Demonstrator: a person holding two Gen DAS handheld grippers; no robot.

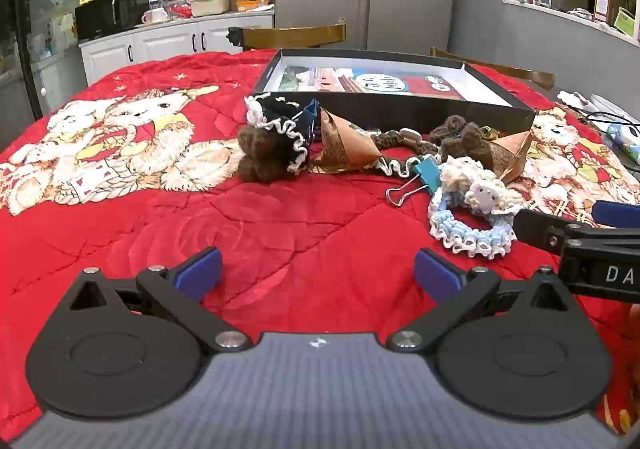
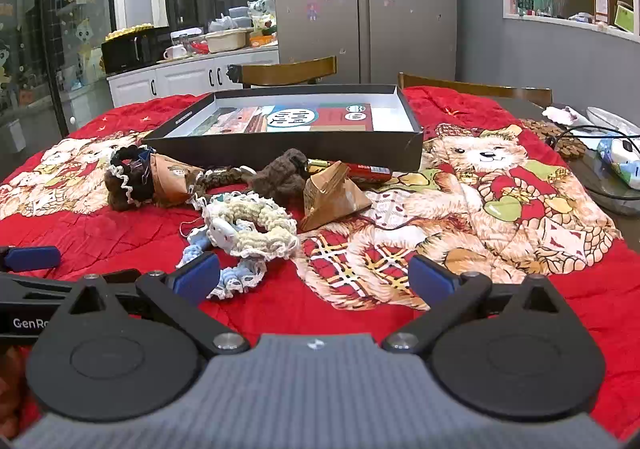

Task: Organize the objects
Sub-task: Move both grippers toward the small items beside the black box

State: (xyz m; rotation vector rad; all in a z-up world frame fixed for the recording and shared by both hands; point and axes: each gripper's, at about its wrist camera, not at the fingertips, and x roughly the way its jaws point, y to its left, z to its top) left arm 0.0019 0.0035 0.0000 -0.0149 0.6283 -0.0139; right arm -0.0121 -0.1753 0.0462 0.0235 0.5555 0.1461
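A shallow black box [image 1: 400, 109] [image 2: 280, 147] lies open at the far middle of the red bear-print quilt [image 1: 200, 217] [image 2: 520, 269]. In front of it lie crocheted scrunchies, brown [image 1: 264, 153] [image 2: 280, 173] and pale blue-and-cream [image 1: 472, 209] [image 2: 248, 233], two brown paper pyramid packets [image 1: 344, 145] [image 2: 332, 197], a blue binder clip [image 1: 420, 177] and a red tube [image 2: 368, 171]. My left gripper [image 1: 318, 275] hovers open over bare quilt, short of the pile. My right gripper [image 2: 314, 277] is open too, its left pad [image 2: 198, 277] just over the blue scrunchie's edge. Nothing is held.
Two wooden chairs [image 2: 288, 71] stand behind the table. A cable and small packets [image 2: 616, 157] lie at the table's right edge. Kitchen counter [image 1: 180, 29] and fridge [image 2: 360, 9] are far behind. The other gripper's finger juts in from the side in each view.
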